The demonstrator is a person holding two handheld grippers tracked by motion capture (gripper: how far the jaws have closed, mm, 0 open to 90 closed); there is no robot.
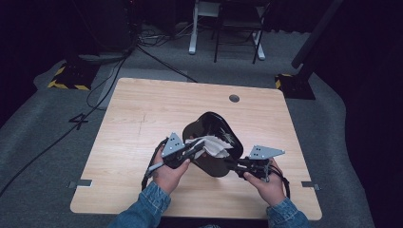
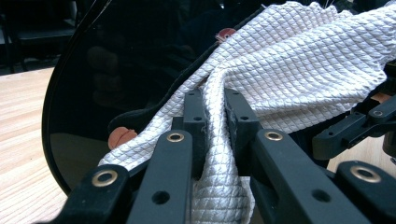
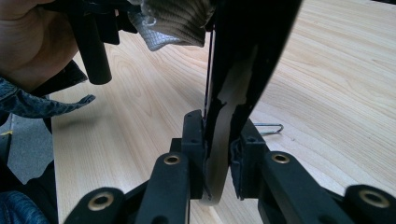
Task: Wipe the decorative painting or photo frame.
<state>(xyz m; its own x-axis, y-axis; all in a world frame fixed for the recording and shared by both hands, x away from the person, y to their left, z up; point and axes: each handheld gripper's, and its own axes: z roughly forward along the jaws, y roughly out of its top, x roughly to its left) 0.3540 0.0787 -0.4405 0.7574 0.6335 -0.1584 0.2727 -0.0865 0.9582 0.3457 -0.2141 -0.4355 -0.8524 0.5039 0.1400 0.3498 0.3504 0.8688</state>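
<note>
A glossy black plate is held tilted up off the wooden table, its face turned toward the person. My right gripper is shut on the plate's near rim, which stands edge-on between its jaws. My left gripper is shut on a white waffle-weave cloth, a fold of it pinched between the jaws. The cloth lies against the plate's shiny face. Small reddish specks show on the plate beside the cloth.
The table has a round cable hole near its far edge. Beyond it stand a chair and a desk frame on grey carpet. Cables run across the floor at the left. Denim sleeves enter from the bottom.
</note>
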